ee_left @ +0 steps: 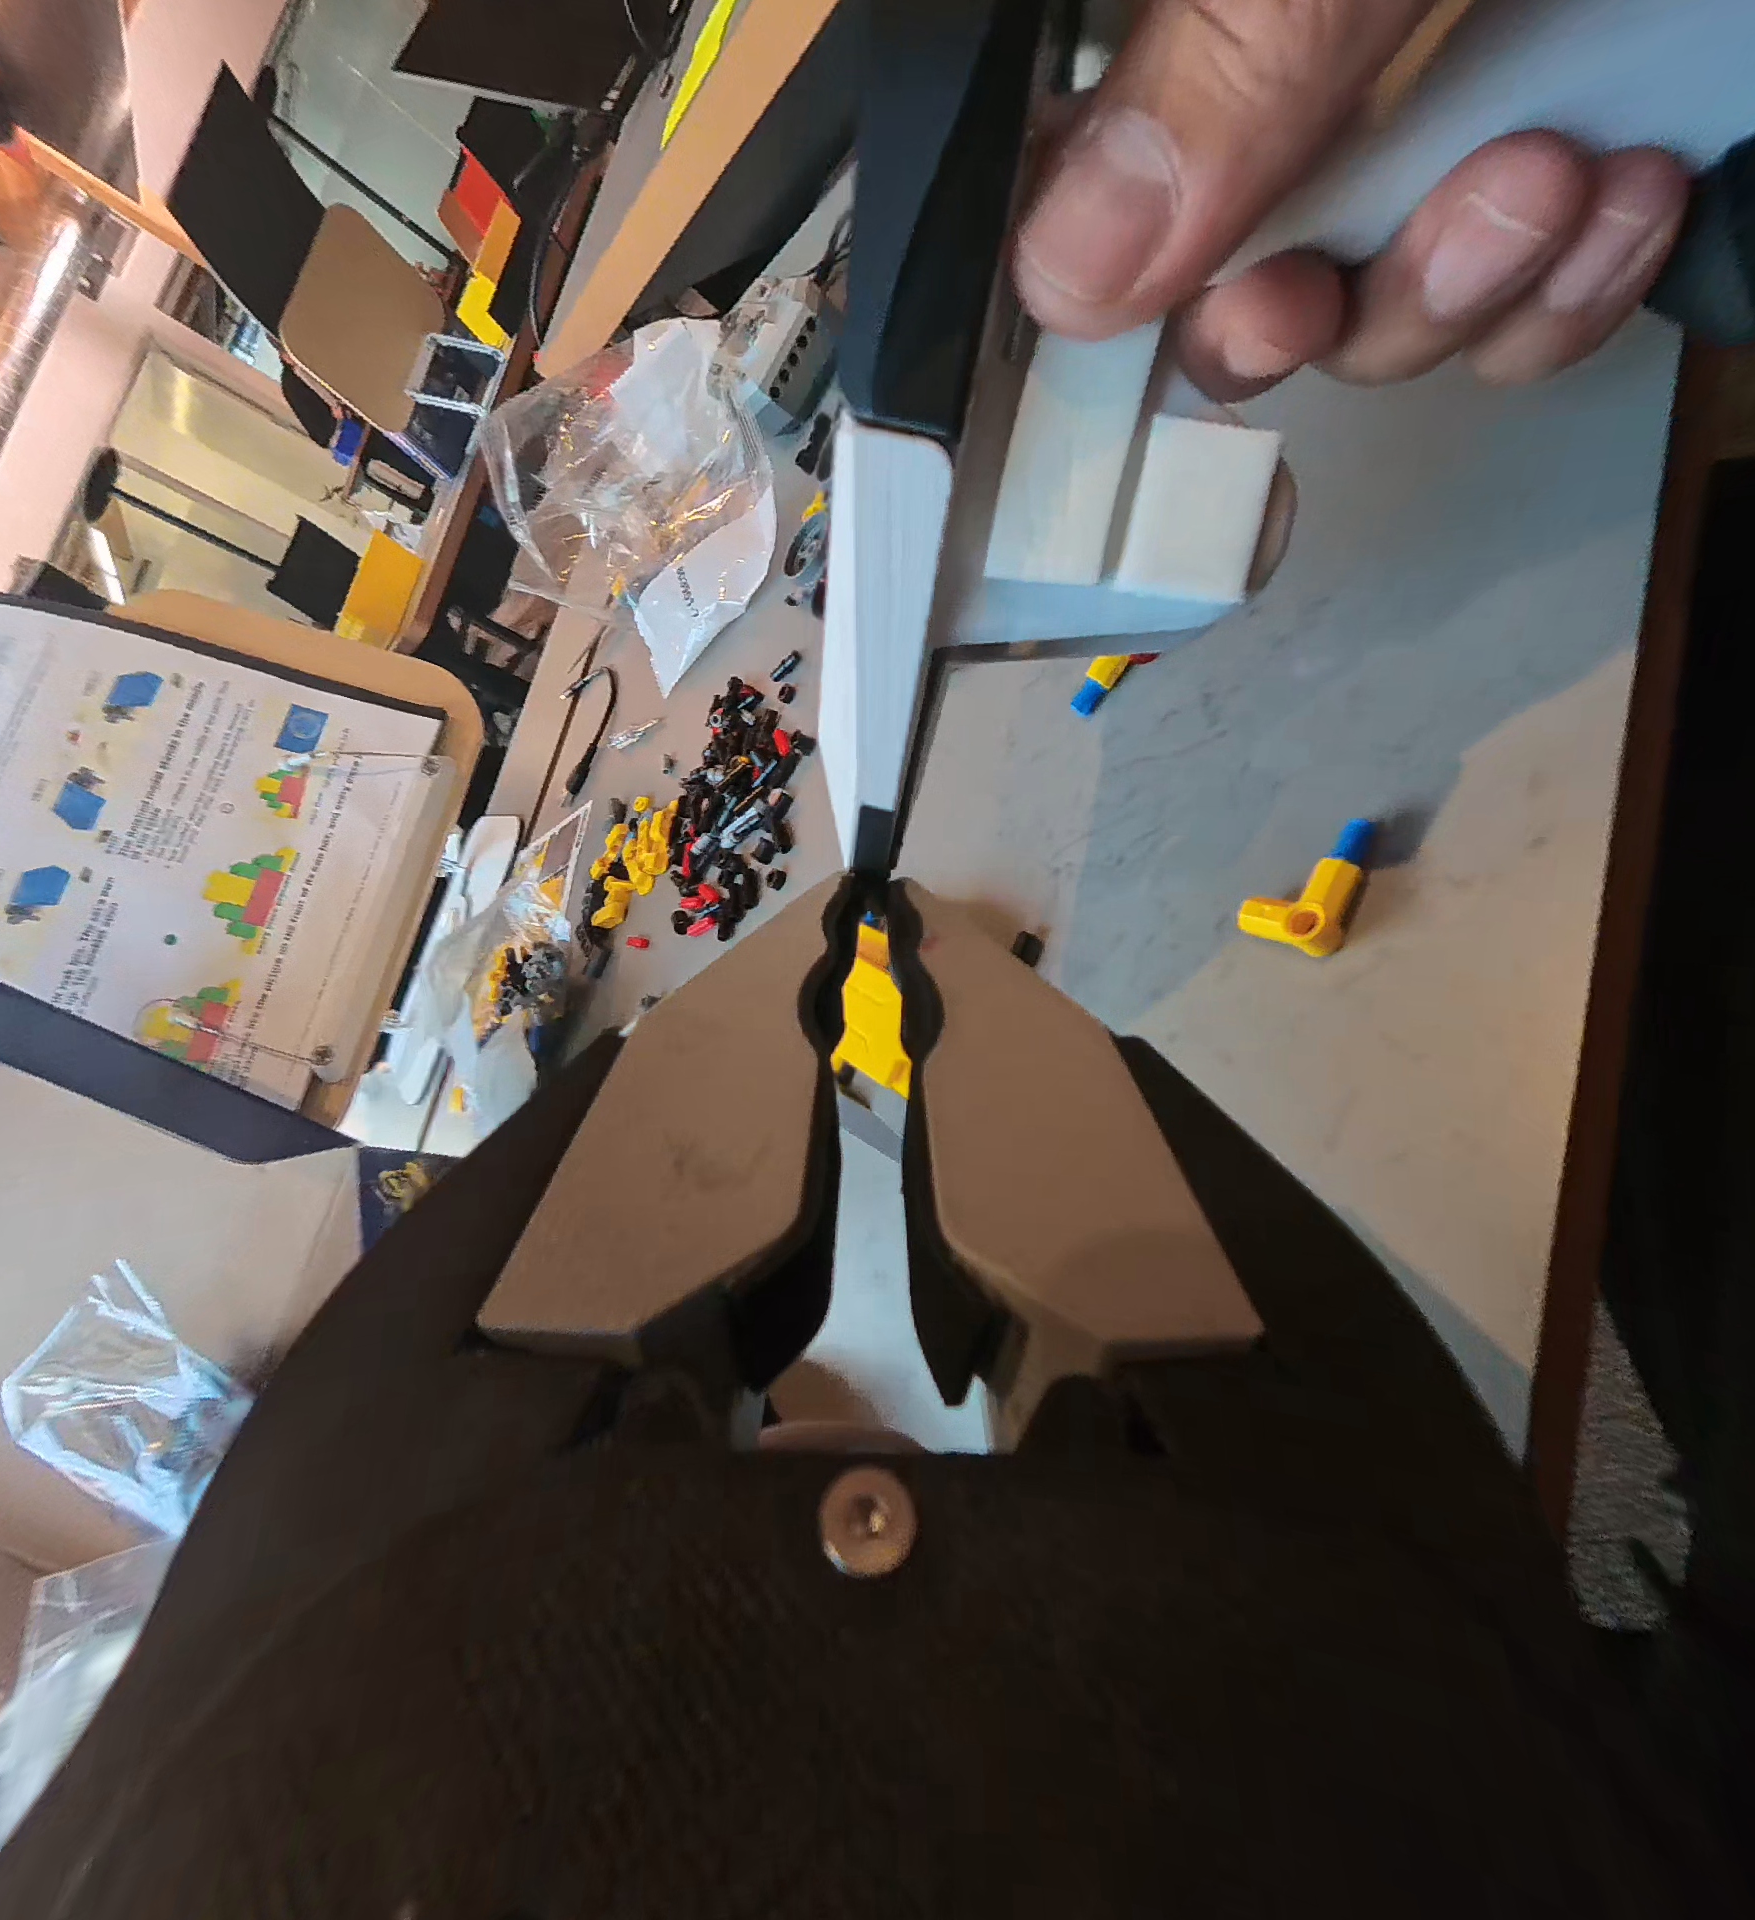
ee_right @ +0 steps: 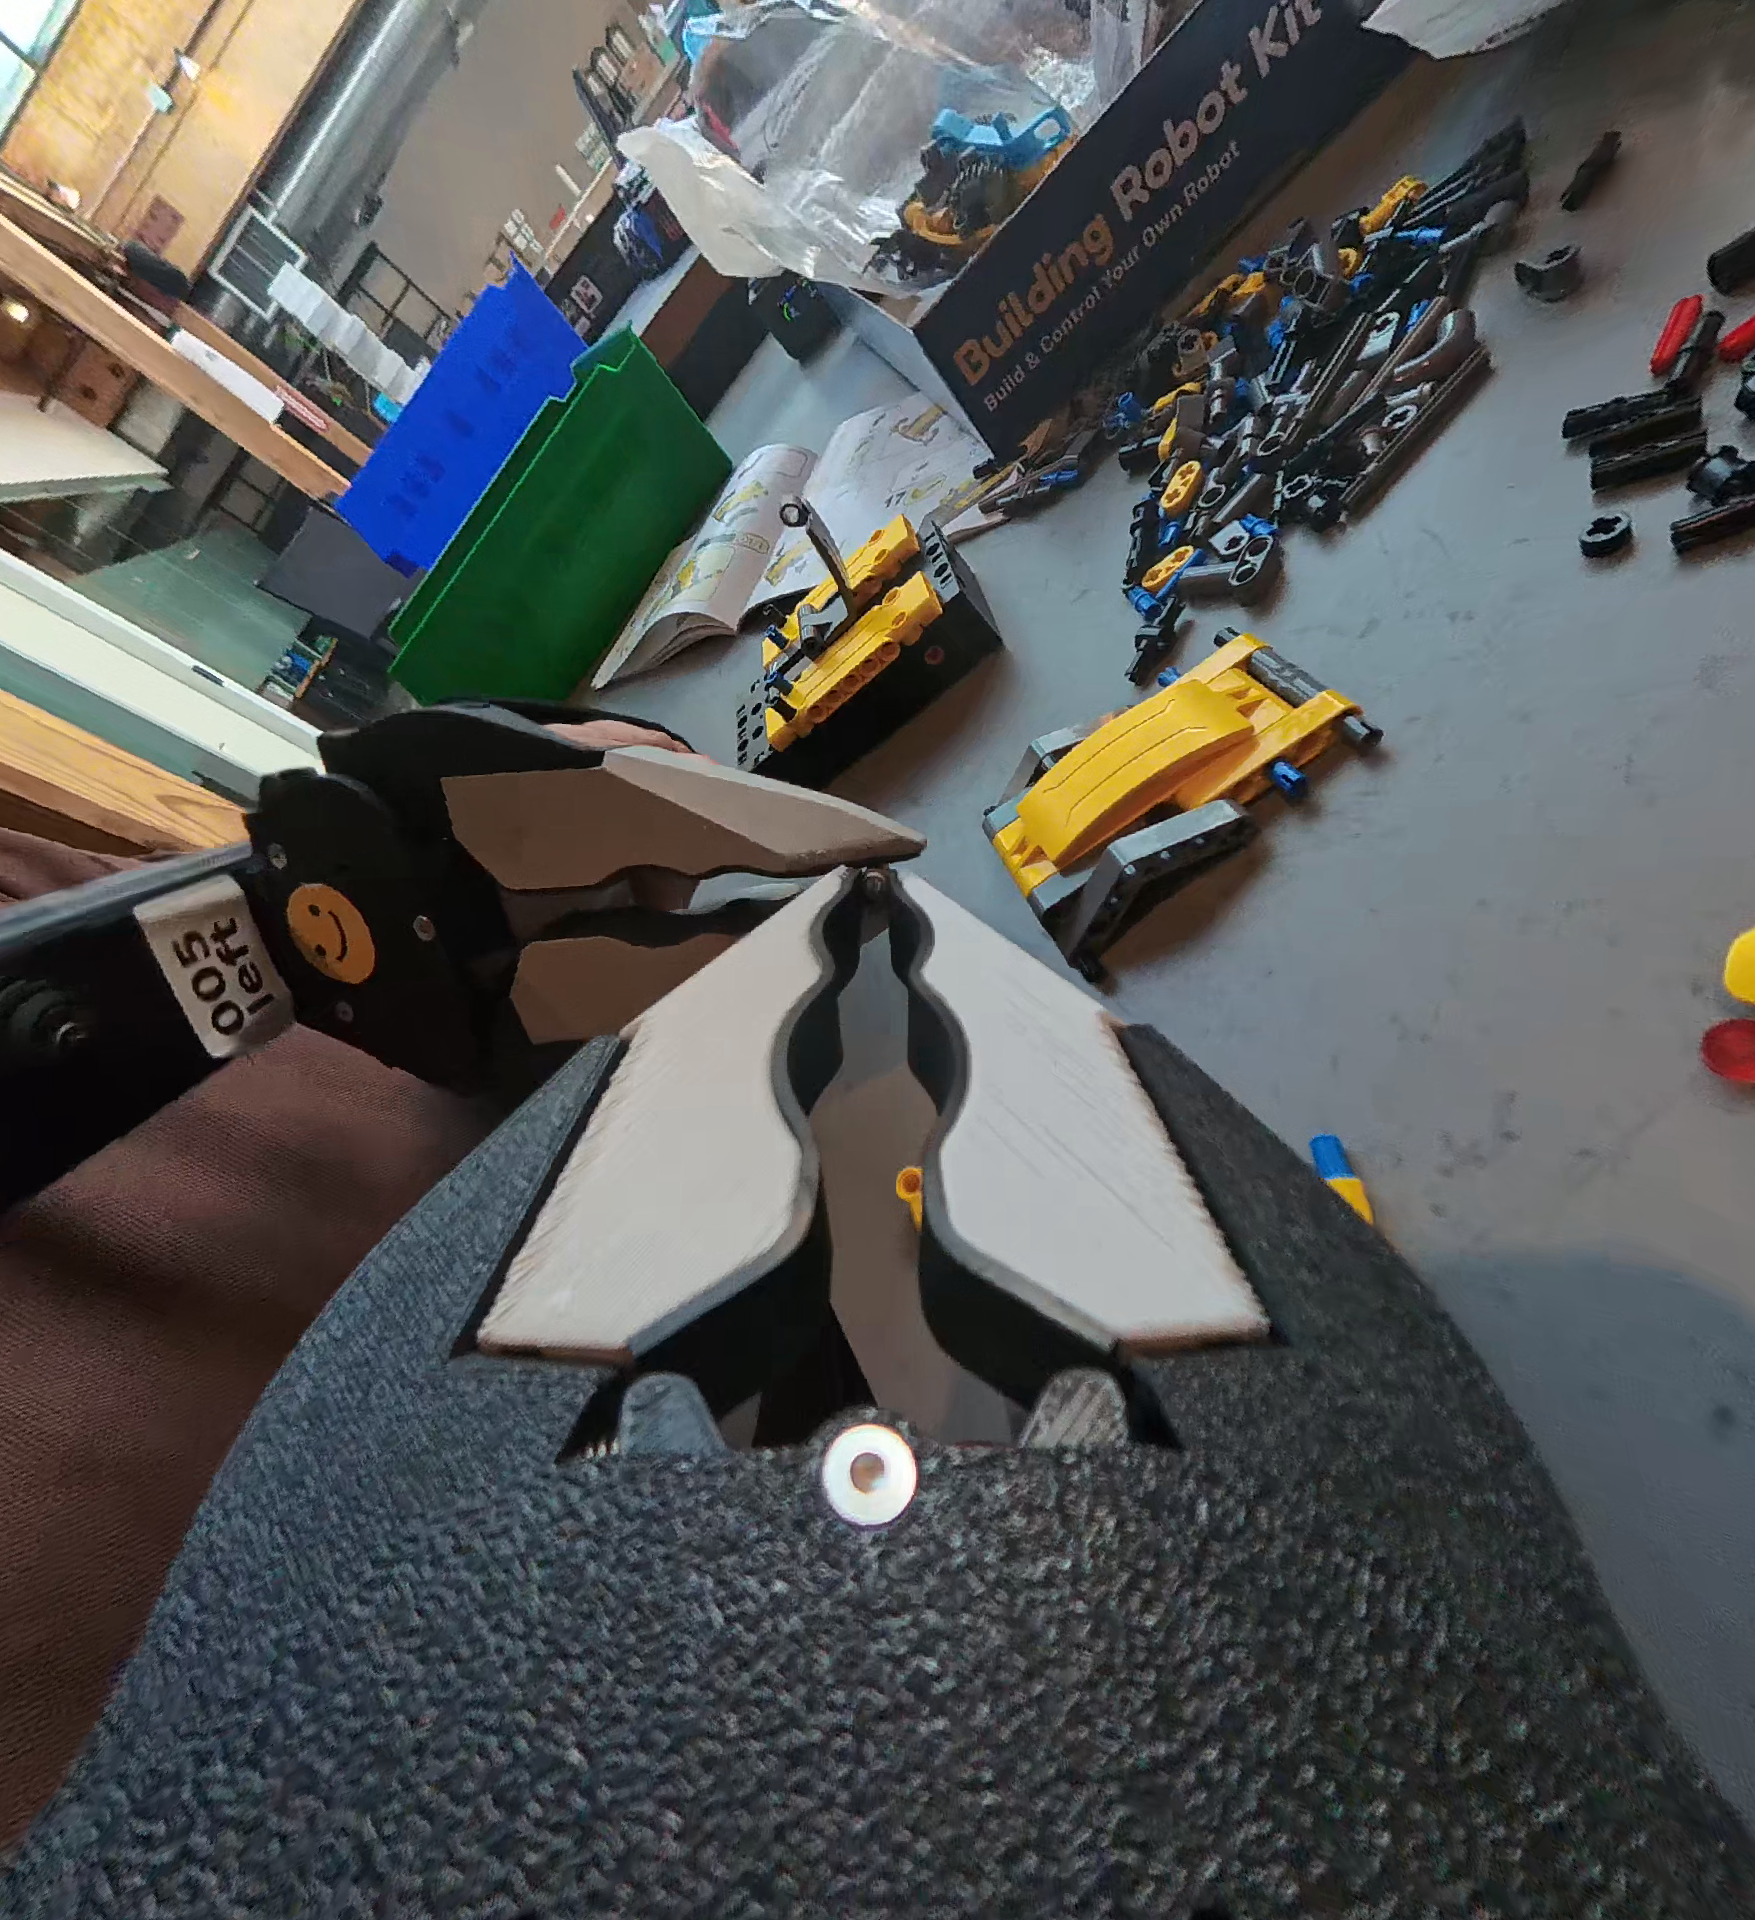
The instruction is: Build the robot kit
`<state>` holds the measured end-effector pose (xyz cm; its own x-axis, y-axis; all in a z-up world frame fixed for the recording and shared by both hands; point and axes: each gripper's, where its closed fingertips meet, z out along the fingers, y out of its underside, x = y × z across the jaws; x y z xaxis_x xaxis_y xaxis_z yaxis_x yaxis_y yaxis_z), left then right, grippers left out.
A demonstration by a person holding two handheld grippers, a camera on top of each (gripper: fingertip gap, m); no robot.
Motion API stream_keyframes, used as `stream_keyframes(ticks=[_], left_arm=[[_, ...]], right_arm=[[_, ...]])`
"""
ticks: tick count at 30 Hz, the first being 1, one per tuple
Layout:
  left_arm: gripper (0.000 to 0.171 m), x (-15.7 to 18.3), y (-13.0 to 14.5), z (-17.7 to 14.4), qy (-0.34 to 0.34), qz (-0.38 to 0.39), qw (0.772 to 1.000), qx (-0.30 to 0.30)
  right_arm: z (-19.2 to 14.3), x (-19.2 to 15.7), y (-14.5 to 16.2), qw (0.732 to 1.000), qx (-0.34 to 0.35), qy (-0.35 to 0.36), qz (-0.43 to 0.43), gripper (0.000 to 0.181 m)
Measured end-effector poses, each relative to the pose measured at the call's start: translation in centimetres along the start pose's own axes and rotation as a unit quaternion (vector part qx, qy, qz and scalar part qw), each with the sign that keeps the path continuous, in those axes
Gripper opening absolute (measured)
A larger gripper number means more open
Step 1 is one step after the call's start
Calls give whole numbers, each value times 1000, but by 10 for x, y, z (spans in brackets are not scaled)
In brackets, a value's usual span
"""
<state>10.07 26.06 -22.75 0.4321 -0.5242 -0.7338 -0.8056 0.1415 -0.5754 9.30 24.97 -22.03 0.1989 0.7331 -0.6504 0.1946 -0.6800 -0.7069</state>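
In the left wrist view my left gripper (ee_left: 868, 935) is shut on a yellow connector piece (ee_left: 873, 1003) with a small blue end at the tips. The right gripper (ee_left: 873, 844), white with black tips and held by a hand (ee_left: 1268, 208), comes down from above and meets my left tips. In the right wrist view my right gripper (ee_right: 871, 883) is shut on a small dark pin (ee_right: 873, 883). The left gripper (ee_right: 888, 850) comes in from the left, tip to tip with it. Both are held above the grey table.
A yellow angle connector with a blue pin (ee_left: 1304, 899) lies on the table to the right. A pile of small black, red and yellow parts (ee_left: 738, 821), a booklet (ee_left: 177, 831) and bags lie to the left. Yellow assemblies (ee_right: 1164, 790), a parts pile (ee_right: 1299, 395), a kit box (ee_right: 1143, 229) and bins (ee_right: 561, 551) stand ahead. Both grippers' tips are close together, under 4 cm apart.
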Motion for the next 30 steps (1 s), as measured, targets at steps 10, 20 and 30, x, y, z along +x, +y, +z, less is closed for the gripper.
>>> stream_keyframes(ticks=[10, 20, 30], left_arm=[[12, 7, -7, -8, 83, -136, 986, 48], [13, 50, -10, -24, 287, -220, 931, 46], [14, 76, 5, -19, 326, -220, 919, -28]], right_arm=[[-14, -3, 7, 991, -58, 29, -115, 3], [-34, 1, 38, 927, -247, 101, -264, 3], [-36, 20, 69, 927, -280, 121, -217, 3]])
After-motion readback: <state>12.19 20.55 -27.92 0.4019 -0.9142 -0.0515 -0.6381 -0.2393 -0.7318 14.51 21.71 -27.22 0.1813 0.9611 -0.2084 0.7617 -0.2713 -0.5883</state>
